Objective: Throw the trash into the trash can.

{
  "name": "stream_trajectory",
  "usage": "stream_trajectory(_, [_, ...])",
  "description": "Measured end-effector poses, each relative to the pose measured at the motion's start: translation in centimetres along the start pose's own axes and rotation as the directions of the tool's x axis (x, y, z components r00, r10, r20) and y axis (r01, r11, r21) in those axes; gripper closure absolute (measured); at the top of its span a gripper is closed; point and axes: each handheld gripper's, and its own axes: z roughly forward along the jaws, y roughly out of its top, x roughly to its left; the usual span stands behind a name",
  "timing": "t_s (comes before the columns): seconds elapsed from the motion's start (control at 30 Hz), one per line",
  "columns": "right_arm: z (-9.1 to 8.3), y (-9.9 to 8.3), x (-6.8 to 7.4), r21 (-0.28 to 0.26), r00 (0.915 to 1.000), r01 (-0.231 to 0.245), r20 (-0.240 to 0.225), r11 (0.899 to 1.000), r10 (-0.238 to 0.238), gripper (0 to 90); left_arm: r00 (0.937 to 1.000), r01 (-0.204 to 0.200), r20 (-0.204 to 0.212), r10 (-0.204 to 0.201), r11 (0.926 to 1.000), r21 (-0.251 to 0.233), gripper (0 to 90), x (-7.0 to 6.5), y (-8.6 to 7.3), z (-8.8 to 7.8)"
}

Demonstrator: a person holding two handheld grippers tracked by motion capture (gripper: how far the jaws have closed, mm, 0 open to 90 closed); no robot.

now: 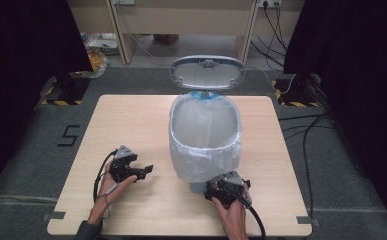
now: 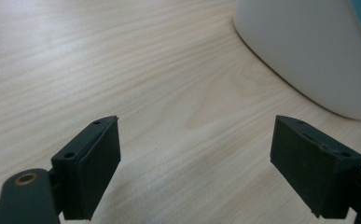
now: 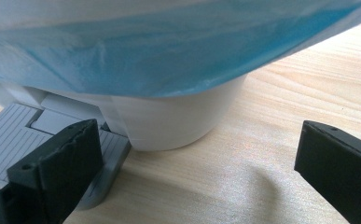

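A white pedal bin [image 1: 206, 145] stands in the middle of the wooden table [image 1: 131, 120], its grey lid [image 1: 207, 72] raised and a pale blue bag [image 1: 201, 165] folded over its rim. My left gripper [image 1: 148, 170] rests open on the table left of the bin, whose white wall [image 2: 308, 51] lies ahead to the right of the jaws [image 2: 194, 163]. My right gripper [image 1: 221, 186] is open at the bin's front base. Its left jaw sits over the grey ribbed pedal [image 3: 10, 140], with the bin base [image 3: 169, 121] and the bag [image 3: 145, 51] just ahead of the gripper [image 3: 197, 163].
Grey carpet surrounds the table, with a "5" marked on the floor [image 1: 69, 135] at the left. Black stands [image 1: 66, 85] and cables [image 1: 306, 135] lie beyond the table's far corners. A wooden desk frame [image 1: 181, 20] is at the back.
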Motion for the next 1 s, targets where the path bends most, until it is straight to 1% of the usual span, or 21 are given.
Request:
stream_trajectory(0.03, [0.0, 0.0, 0.0, 0.0, 1.0, 0.001, 0.001, 1.0, -0.001, 0.9, 1.0, 0.005, 0.001, -0.005, 1.0, 0.003, 15.6, 0.0, -0.1, 0.0])
stream_trajectory(0.13, [0.0, 0.0, 0.0, 0.0, 1.0, 0.0, -0.001, 1.0, 0.0, 0.9, 0.9999, -0.006, -0.012, 0.007, 0.9997, 0.022, 15.2, 0.0, -0.3, 0.1])
stream_trajectory(0.2, [0.0, 0.0, 0.0, -0.001, 1.0, 0.0, -0.001, 1.0, 0.0, 0.9, 0.9999, -0.012, -0.012, 0.012, 0.9993, 0.036, 15.2, 0.0, -0.5, 0.2])
stream_trajectory(0.23, [0.0, 0.0, 0.0, -0.002, 1.0, 0.003, 0.001, 1.0, -0.003, 0.9, 0.9998, -0.008, -0.019, 0.009, 0.9991, 0.043, 15.2, 0.0, -0.6, 0.3])
stream_trajectory(0.3, [0.0, 0.0, 0.1, -0.007, 1.0, 0.003, 0.006, 1.0, -0.003, 0.9, 0.9986, -0.026, -0.043, 0.029, 0.9973, 0.069, 15.2, 0.0, -0.8, 0.4])
stream_trajectory(0.33, [0.0, 0.0, 0.2, -0.003, 1.0, -0.001, 0.006, 1.0, 0.001, 0.9, 0.9987, -0.025, -0.043, 0.028, 0.9968, 0.076, 15.2, -0.1, -0.9, 0.6])
stream_trajectory(0.4, [0.0, 0.0, 0.1, -0.006, 1.0, 0.008, 0.004, 1.0, -0.008, 0.9, 0.9989, -0.029, -0.035, 0.032, 0.9952, 0.094, 15.2, -0.1, -1.1, 0.7])
stream_trajectory(0.5, [0.0, 0.0, 0.1, -0.006, 1.0, 0.007, 0.003, 1.0, -0.007, 0.9, 0.9974, -0.047, -0.05, 0.052, 0.9948, 0.09, 14.8, -0.4, -1.2, 0.8])
stream_trajectory(0.6, [0.0, 0.0, 0.1, -0.006, 1.0, 0.006, 0.004, 1.0, -0.006, 0.9, 0.9961, -0.057, -0.063, 0.062, 0.9954, 0.078, 14.7, -0.5, -1.4, 0.9])
stream_trajectory(0.63, [0.0, 0.0, 0.1, -0.005, 1.0, 0.006, 0.003, 1.0, -0.006, 0.9, 0.9939, -0.075, -0.076, 0.08, 0.9946, 0.072, 14.7, -0.6, -1.6, 0.9])
stream_trajectory(0.67, [0.0, 0.0, 0.1, -0.006, 1.0, 0.005, 0.003, 1.0, -0.005, 0.9, 0.9922, -0.081, -0.089, 0.088, 0.9938, 0.077, 14.6, -0.8, -1.6, 1.0])
stream_trajectory(0.73, [0.0, 0.0, 0.0, -0.006, 1.0, 0.005, 0.002, 1.0, -0.005, 0.9, 0.9927, -0.074, -0.089, 0.081, 0.9943, 0.076, 14.2, -0.8, -1.6, 1.0])
stream_trajectory(1.0, [0.0, 0.0, 0.0, -0.003, 1.0, 0.005, -0.001, 1.0, -0.005, 0.9, 0.9925, -0.075, -0.091, 0.082, 0.9942, 0.077, 14.0, -0.8, -1.6, 1.0])
